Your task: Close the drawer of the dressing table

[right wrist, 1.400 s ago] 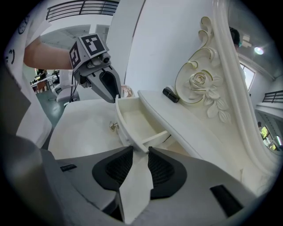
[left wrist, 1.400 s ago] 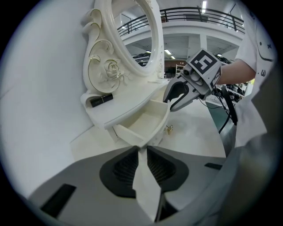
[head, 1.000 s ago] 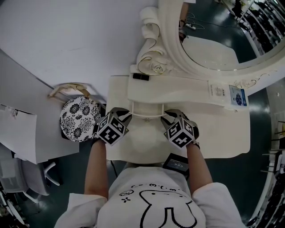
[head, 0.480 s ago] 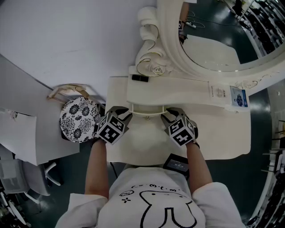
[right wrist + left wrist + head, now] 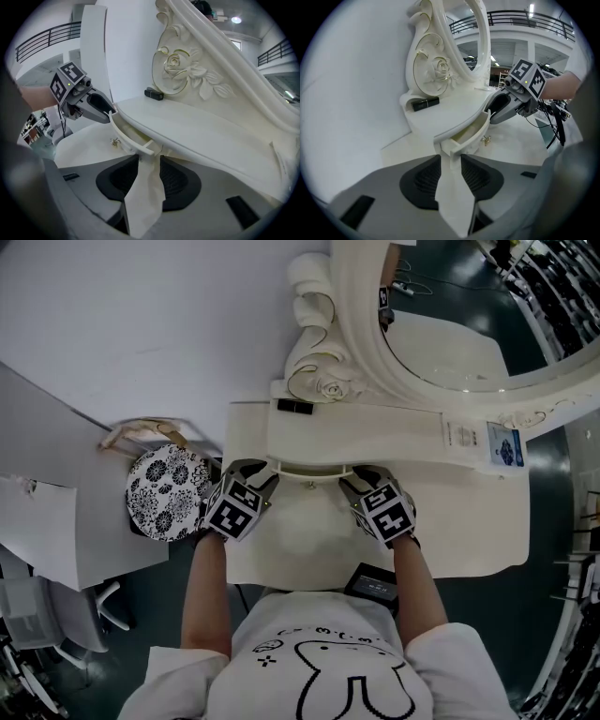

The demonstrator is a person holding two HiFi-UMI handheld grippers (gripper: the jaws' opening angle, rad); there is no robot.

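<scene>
The left gripper and right gripper each straddle an end of the curved drawer, jaws spread, having just opened wider. The drawer stands slightly out of the dressing table. Closing looks nearly done, needing one even push home.

From the head view, the marker cubes cover most of the left tool and the right tool. Their jaws have just been opening, with the ends of the cream curved drawer between them. The drawer's inside is hidden under the cream counter ledge ahead of the tools.

The carved cream mirror frame beyond them is cut off by the top and right edges. The small black oblong object ahead of the left tool is too small to identify. The print on the blue-and-white card, right of the right tool, is too small to read.
</scene>
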